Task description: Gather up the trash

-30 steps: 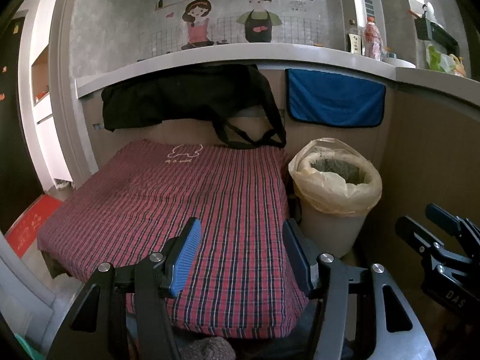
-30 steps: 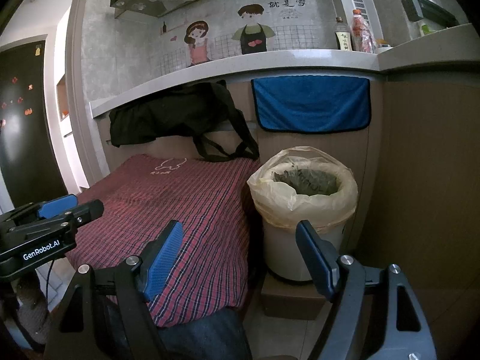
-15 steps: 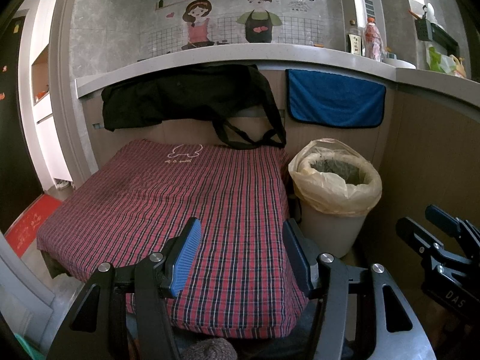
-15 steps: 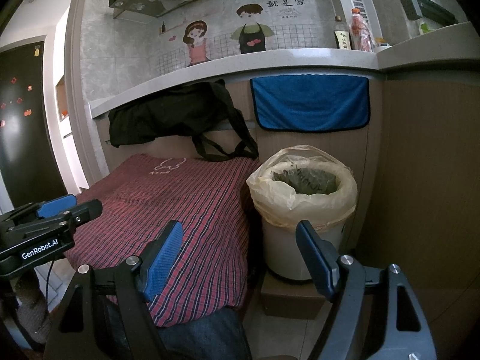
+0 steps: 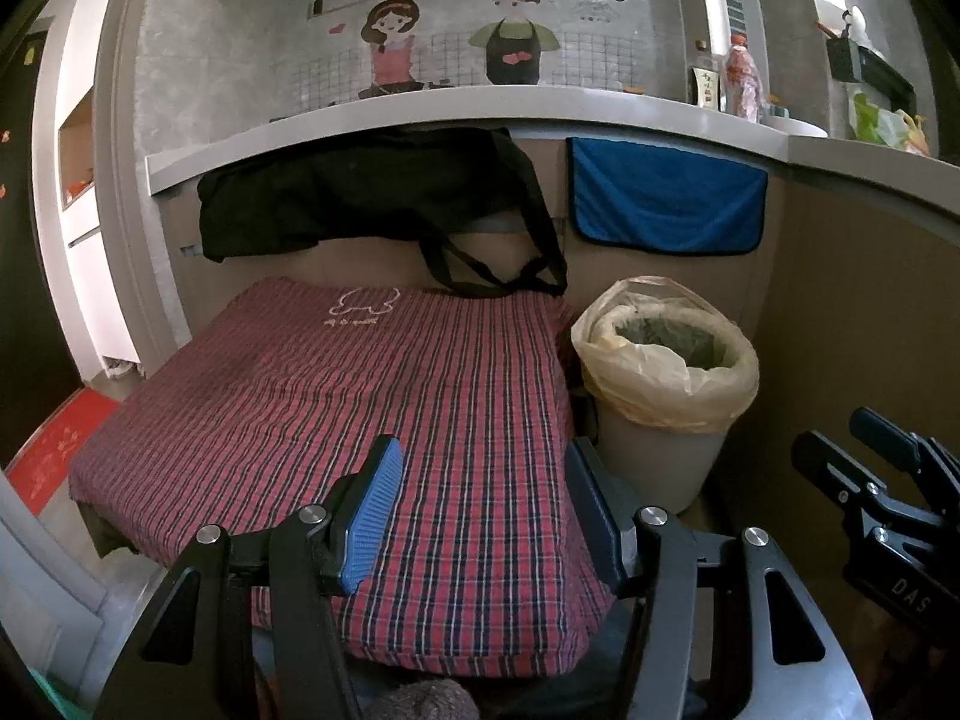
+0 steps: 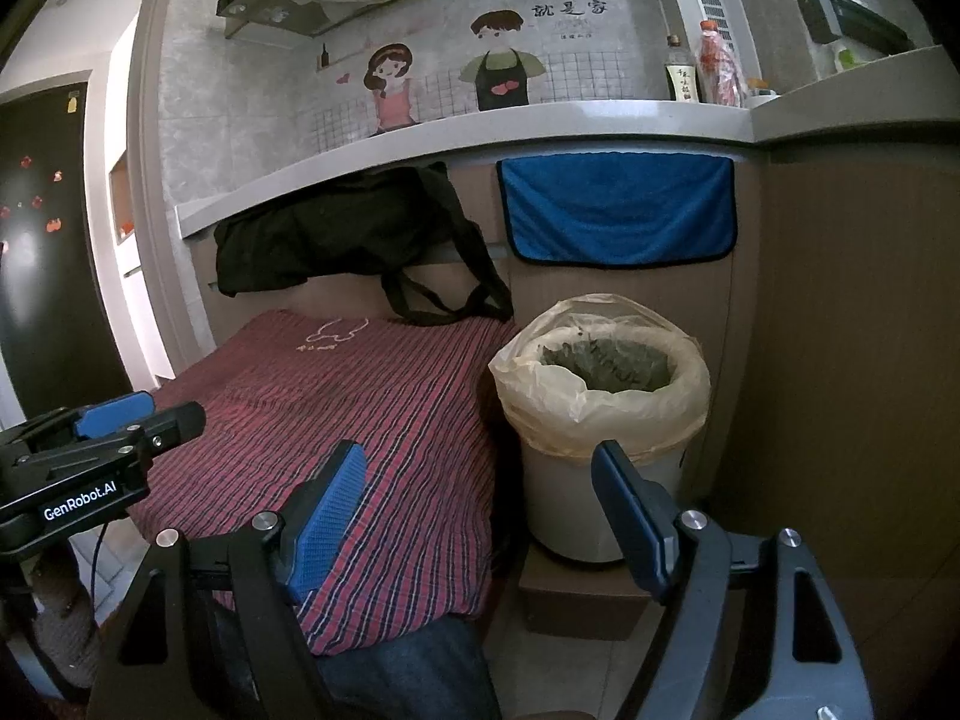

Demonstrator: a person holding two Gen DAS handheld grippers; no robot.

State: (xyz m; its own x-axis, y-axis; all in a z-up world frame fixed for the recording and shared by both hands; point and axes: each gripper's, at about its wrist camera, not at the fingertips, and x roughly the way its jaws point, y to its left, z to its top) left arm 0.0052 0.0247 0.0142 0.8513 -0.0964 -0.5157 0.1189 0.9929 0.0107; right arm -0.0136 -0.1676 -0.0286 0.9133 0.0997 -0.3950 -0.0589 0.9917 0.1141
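Note:
A white trash bin (image 5: 657,456) lined with a yellowish plastic bag (image 5: 666,372) stands on the floor right of a table covered by a red plaid cloth (image 5: 336,408). It also shows in the right wrist view (image 6: 600,504), with dark trash inside. My left gripper (image 5: 486,510) is open and empty, held over the near edge of the cloth. My right gripper (image 6: 480,510) is open and empty, in front of the bin. No loose trash shows on the cloth.
A black bag (image 5: 372,198) and a blue towel (image 5: 666,204) hang from the grey counter ledge (image 5: 420,114) behind. A brown panel wall (image 6: 840,360) stands right of the bin. Bottles (image 6: 714,66) stand on the ledge. A red mat (image 5: 54,444) lies on the floor left.

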